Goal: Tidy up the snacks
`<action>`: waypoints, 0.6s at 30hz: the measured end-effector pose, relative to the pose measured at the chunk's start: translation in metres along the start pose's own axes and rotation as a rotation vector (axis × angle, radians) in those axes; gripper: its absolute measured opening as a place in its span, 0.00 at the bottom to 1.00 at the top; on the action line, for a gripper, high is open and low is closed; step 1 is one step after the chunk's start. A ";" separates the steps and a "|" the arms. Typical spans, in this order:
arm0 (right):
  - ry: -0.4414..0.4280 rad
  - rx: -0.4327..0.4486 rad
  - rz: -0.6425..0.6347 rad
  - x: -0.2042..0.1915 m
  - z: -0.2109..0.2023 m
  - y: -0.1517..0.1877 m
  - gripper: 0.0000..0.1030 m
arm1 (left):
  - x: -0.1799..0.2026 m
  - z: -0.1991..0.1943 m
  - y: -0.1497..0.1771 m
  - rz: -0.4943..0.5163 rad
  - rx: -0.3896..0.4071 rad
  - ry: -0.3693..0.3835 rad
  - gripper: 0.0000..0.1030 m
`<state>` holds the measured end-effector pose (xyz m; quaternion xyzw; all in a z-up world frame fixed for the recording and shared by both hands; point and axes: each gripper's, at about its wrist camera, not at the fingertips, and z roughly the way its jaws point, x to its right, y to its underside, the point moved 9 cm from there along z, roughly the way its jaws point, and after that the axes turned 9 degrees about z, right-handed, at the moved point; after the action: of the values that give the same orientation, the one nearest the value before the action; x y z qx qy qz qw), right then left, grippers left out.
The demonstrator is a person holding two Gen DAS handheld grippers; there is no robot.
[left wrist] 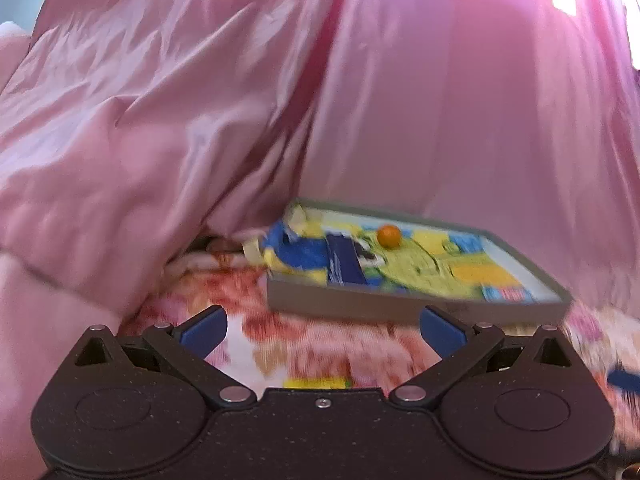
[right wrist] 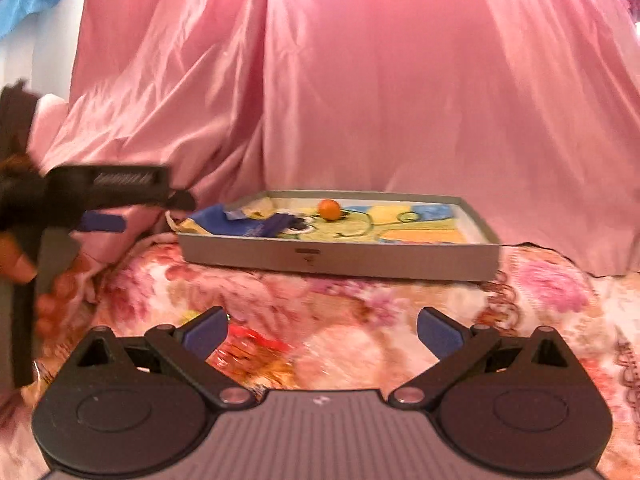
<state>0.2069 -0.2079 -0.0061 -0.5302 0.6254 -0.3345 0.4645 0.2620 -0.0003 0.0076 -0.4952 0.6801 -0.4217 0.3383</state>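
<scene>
Up close, left claw point(left wrist: 322, 330): spread wide, blue pads point(left wrist: 204, 330) well apart, nothing between them, hovering over the floral blanket point(left wrist: 248, 292).
Right claw point(right wrist: 322, 332): likewise spread wide, holding nothing, above the same blanket.
Under right claw: red and yellow snack wrapper point(right wrist: 256, 344) lying on the blanket by the left pad, blurred.
Under left claw: yellow packet point(left wrist: 316, 382), only partly visible past the claw body.
Left side of right view: the other gripper point(right wrist: 108, 192) seen from the side, held by a hand point(right wrist: 44, 300), blurred.
Further out: shallow grey tray point(right wrist: 340, 258) resting on the blanket, cartoon-printed lining inside.
In tray: blue snack packets point(left wrist: 312, 256) at its left end; small orange ball point(right wrist: 329, 209) near the back rim.
Backdrop: pink satin cloth point(right wrist: 400, 100) draped behind the tray.
</scene>
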 end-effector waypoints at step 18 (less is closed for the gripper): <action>0.024 -0.146 -0.144 -0.003 -0.032 0.042 1.00 | 0.028 -0.057 0.098 0.101 -0.182 0.085 0.99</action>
<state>0.1616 -0.1986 -0.0328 -0.6021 0.6142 -0.3268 0.3917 0.1663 0.0010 -0.0593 -0.4706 0.7534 -0.3612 0.2838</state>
